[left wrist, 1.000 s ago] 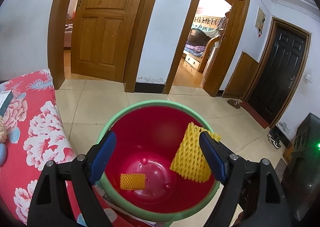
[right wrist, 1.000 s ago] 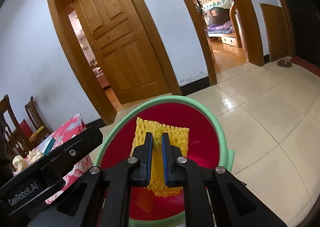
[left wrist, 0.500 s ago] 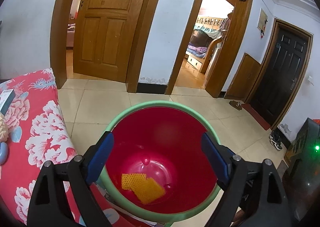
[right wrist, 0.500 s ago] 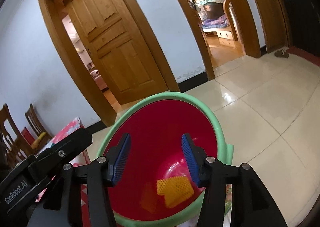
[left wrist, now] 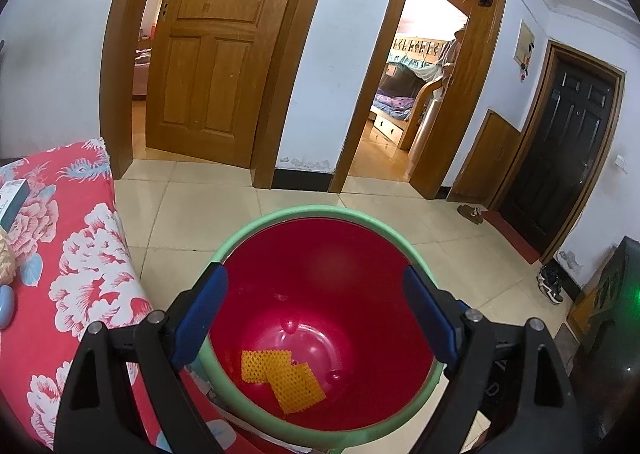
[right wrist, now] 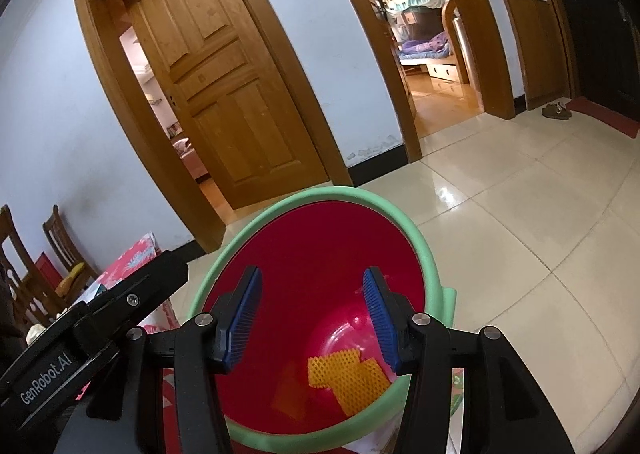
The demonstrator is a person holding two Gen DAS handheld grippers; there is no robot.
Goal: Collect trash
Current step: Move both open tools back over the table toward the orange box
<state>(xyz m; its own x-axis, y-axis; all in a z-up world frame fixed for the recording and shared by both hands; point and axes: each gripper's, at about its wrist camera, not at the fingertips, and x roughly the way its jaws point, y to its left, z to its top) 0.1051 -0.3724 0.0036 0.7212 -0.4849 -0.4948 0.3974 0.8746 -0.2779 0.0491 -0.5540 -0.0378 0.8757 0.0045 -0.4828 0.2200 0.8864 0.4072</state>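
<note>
The right gripper (right wrist: 312,320) hung low in the frame above the bin (right wrist: 344,196). Its jaws had just been opening and stood partly apart, with nothing between them. The left gripper (left wrist: 314,318) sat at the bottom of its frame, jaws spread wide to either side of the bin (left wrist: 312,210) rim and holding nothing. Two yellow foam nets (left wrist: 282,374) lay overlapping on the red bin floor (right wrist: 346,378), clear of both grippers.

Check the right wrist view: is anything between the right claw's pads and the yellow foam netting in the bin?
Nothing: the right claw stands open and empty over the red bin, with the foam netting lying on the bottom.
</note>
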